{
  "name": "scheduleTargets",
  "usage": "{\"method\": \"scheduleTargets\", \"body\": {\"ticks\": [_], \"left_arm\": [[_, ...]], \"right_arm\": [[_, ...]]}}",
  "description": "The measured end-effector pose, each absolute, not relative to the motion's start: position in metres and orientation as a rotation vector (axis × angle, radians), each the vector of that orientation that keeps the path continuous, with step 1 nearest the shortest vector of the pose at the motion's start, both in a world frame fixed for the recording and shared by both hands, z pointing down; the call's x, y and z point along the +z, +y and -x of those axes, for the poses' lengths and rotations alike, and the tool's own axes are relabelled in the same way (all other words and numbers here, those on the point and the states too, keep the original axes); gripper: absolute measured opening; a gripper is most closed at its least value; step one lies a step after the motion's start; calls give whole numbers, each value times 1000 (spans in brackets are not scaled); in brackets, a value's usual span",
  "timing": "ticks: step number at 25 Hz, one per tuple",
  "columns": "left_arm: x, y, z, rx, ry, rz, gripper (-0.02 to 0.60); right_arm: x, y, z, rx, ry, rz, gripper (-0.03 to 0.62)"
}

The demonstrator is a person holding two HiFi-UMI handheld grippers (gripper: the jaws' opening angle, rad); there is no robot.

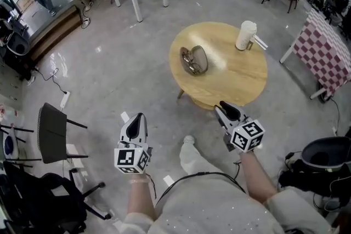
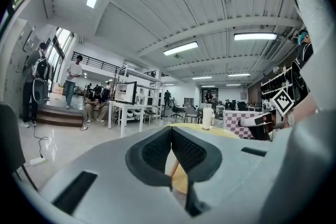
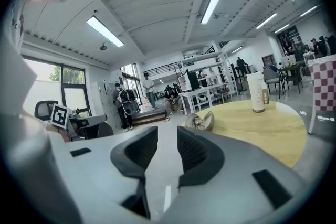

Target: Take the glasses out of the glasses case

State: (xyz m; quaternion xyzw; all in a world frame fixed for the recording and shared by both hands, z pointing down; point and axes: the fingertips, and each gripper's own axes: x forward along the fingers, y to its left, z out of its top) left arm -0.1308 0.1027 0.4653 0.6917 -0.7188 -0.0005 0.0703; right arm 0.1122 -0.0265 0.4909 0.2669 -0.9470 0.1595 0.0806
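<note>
An open grey glasses case (image 1: 199,58) lies on the left part of the round wooden table (image 1: 236,76), with the glasses (image 1: 189,62) resting in it. In the right gripper view the glasses case (image 3: 206,120) sits at the table's near-left rim, well ahead of the jaws. My right gripper (image 1: 224,106) hovers just off the table's near edge, open and empty (image 3: 167,138). My left gripper (image 1: 140,117) hangs over the floor to the left of the table, apart from it. Its pads meet with nothing between them (image 2: 171,134).
A tall white cup (image 1: 245,35) stands at the table's far right. A chequered table (image 1: 326,55) is to the right, a black bin (image 1: 328,153) near my right elbow, a black chair (image 1: 55,131) at the left. White desks and people are far off.
</note>
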Motion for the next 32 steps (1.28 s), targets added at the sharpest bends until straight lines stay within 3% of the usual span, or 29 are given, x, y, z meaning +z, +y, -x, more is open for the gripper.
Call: {"method": "scheduleTargets", "body": {"ticks": [32], "left_arm": [[499, -86, 197, 33, -2001, -2078, 5]], "right_arm": [[547, -193, 13, 570, -2628, -737, 121]]}}
